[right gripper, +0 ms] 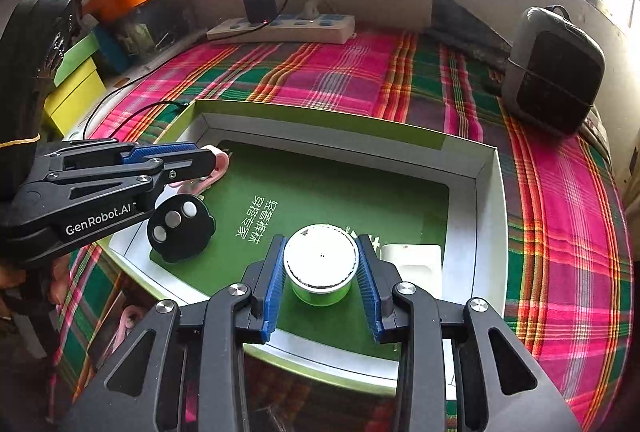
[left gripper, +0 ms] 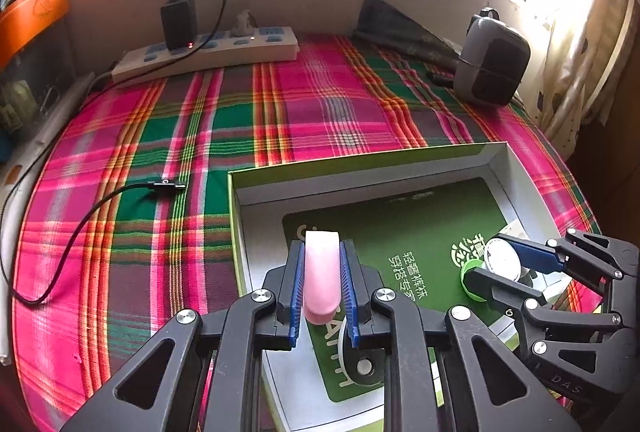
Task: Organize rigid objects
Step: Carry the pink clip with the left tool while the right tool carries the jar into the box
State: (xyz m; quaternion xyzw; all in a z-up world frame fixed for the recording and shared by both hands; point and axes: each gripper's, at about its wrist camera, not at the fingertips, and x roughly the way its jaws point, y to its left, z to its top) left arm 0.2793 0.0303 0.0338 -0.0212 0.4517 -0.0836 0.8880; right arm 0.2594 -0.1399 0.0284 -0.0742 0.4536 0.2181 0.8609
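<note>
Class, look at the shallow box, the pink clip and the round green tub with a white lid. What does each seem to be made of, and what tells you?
Shallow white box: likely matte cardboard, with thin folded walls.
Pink clip: probably smooth plastic, with a soft sheen.
Round green tub with a white lid: seemingly plastic, translucent green body, matte lid.

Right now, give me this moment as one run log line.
left gripper: shut on pink clip | right gripper: shut on green jar | both over open box | black disc in box

Woven plaid cloth [left gripper: 312,100], matt cardboard box [right gripper: 490,192], smooth glossy pink plastic clip [left gripper: 321,272], ribbed blue pads [right gripper: 274,292]
</note>
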